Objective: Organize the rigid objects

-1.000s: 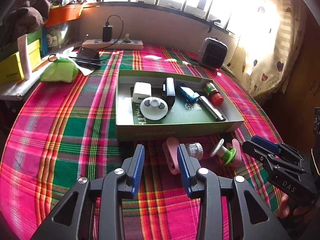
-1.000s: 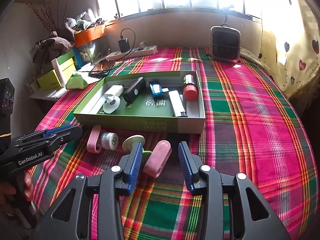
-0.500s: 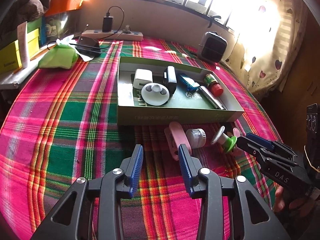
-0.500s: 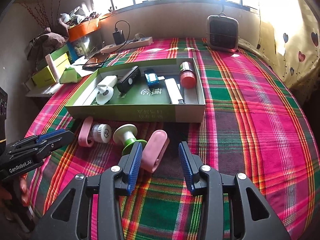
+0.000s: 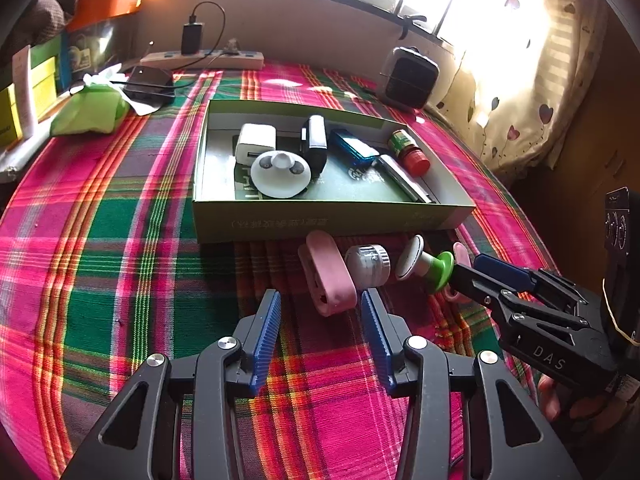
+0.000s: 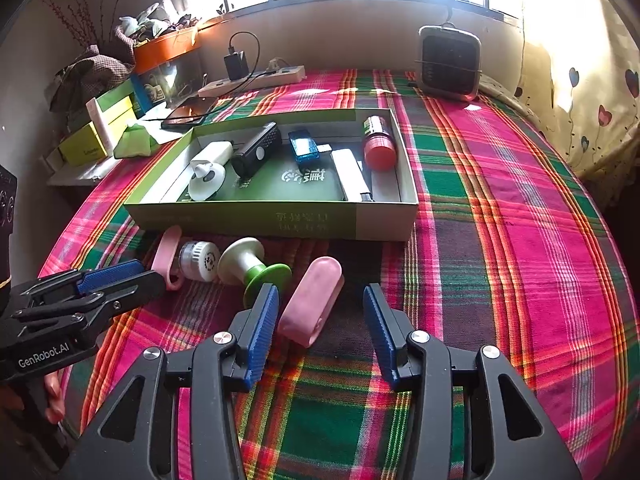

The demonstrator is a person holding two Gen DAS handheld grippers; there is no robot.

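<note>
Smooth pink rounded plastic clip [image 6: 312,300] lies on the plaid cloth [image 6: 500,240] just in front of the shallow green cardboard box [image 6: 280,220], sitting between the right gripper [image 6: 320,320]'s spread ribbed blue fingers. Left gripper [image 5: 320,320] is spread too, by another pink clip [image 5: 330,276]. Sunny window behind, heart-print curtain [image 6: 580,80].

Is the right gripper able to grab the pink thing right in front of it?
Probably yes. The right gripper is open, and the pink clip lies flat on the cloth between its fingers. The green and white spool sits close on the left but does not block it.
</note>
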